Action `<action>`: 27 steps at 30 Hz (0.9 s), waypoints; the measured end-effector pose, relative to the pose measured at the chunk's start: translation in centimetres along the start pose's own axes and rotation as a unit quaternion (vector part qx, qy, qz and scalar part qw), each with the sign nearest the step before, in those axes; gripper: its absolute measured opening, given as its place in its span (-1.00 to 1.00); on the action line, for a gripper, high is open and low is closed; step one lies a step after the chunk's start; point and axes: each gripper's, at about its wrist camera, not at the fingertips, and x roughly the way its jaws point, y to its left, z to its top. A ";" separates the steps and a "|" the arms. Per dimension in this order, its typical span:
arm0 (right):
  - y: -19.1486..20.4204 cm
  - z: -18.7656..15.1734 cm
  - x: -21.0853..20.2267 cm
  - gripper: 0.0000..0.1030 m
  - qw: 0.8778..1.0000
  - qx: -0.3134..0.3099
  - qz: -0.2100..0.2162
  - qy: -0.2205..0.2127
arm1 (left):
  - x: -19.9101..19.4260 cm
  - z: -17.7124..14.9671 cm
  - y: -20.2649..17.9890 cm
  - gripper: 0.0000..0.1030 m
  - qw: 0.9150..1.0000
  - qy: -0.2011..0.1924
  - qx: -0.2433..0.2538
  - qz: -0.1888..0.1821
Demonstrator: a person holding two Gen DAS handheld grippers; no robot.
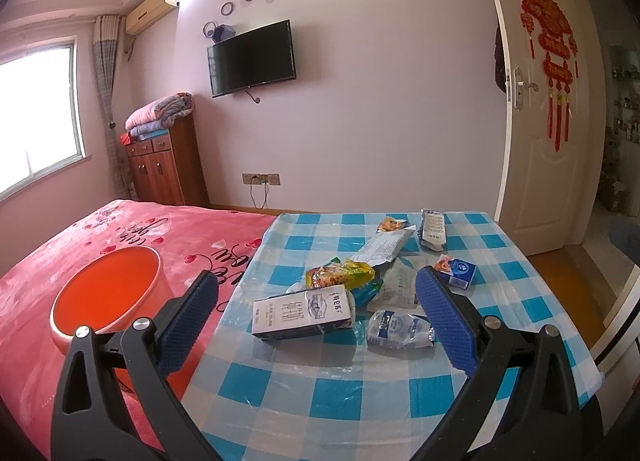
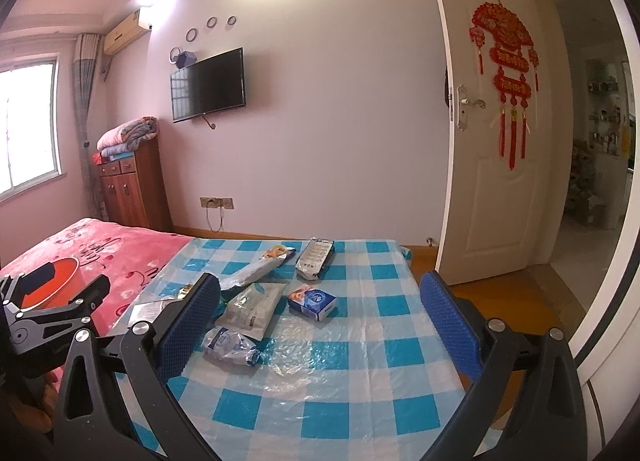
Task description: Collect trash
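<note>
Left gripper [image 1: 316, 301] spread wide and empty above the checked table [image 1: 360, 393], red bucket [image 1: 106, 295] on the bed at left, milk carton [image 1: 304, 313], crumpled wrappers [image 1: 400, 329] mid-table, right gripper [image 2: 320, 301] likewise spread, empty.

Table [image 1: 360, 393]: glossy plastic checked cover. Bed [image 1: 120, 237]: plush pink cloth. Bucket [image 1: 106, 293]: smooth orange plastic. Cabinet [image 1: 168, 169]: polished wood.
</note>
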 end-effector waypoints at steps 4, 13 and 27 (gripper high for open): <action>0.3 0.0 -0.4 0.92 1.000 -0.003 0.004 0.001 | -0.3 -0.2 0.1 0.93 1.000 -0.002 0.002 0.003; 1.0 -0.2 -0.7 0.92 1.000 -0.012 0.012 0.007 | -0.7 -0.5 0.7 0.93 1.000 -0.004 -0.005 0.007; 1.7 -1.3 0.0 0.92 0.999 -0.010 0.027 0.030 | -0.4 -1.3 1.2 0.93 1.000 0.005 -0.012 0.005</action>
